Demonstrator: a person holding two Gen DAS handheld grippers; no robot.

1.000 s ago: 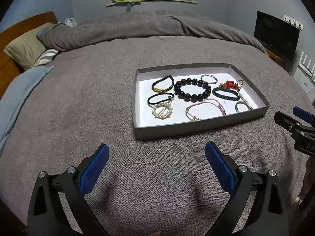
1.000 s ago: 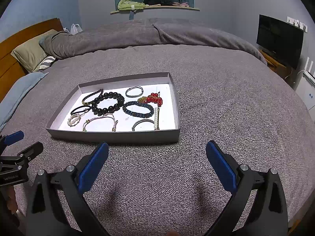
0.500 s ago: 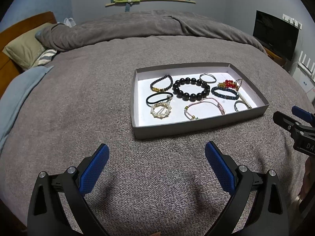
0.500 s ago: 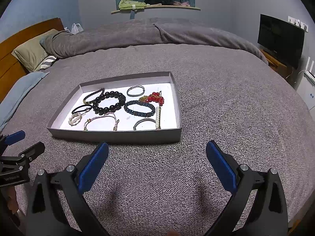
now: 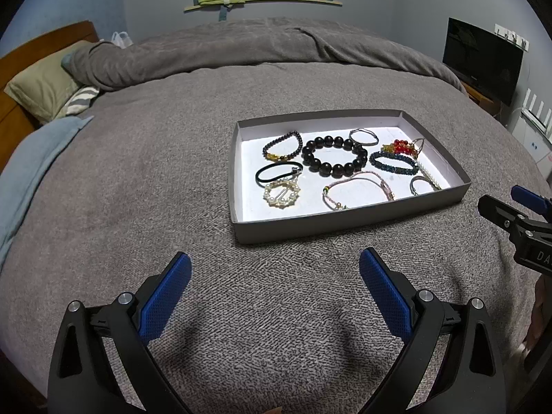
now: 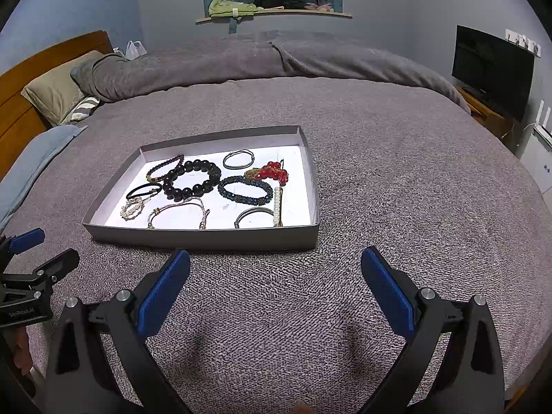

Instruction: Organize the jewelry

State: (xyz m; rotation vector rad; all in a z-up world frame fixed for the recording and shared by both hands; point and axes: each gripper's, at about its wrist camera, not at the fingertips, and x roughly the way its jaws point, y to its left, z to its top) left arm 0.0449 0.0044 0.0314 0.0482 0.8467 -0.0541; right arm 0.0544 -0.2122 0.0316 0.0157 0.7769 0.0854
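Landmark: shallow grey tray [image 5: 348, 228] with a white floor, lying flat on the grey blanket [image 5: 138, 189] of the bed.

Left gripper [image 5: 275, 265]: held over the blanket just in front of the tray's near wall. Jaws spread wide, blue pads well apart, nothing between them.

Right gripper [image 6: 275, 265]: also in front of the tray's near wall, off toward its right corner. Jaws spread wide, nothing held. In the left wrist view its black tip sits to the right of the tray, clear of the wall.

Jewelry, all inside the tray, none outside it:
- large black bead bracelet [image 5: 334, 156], about the middle of the tray floor.
- small dark bead bracelet [image 5: 282, 146] with a gold piece, toward the far left corner.
- black hair-tie loop [image 5: 278, 172], near the left wall, just in front of the small dark one.
- pearl ring piece [image 5: 282, 195], touching or overlapping the black loop's near edge; cannot tell which.
- pink cord bracelet [image 5: 358, 189], close to the near wall, centre.
- silver bangle [image 5: 363, 137], by the far wall.
- red bead cluster [image 5: 400, 146], toward the right wall.
- blue-black bead bracelet [image 5: 393, 163], just in front of the red cluster.
- pearl strand [image 6: 276, 205] and a second silver bangle [image 6: 253, 214], at the near right corner.
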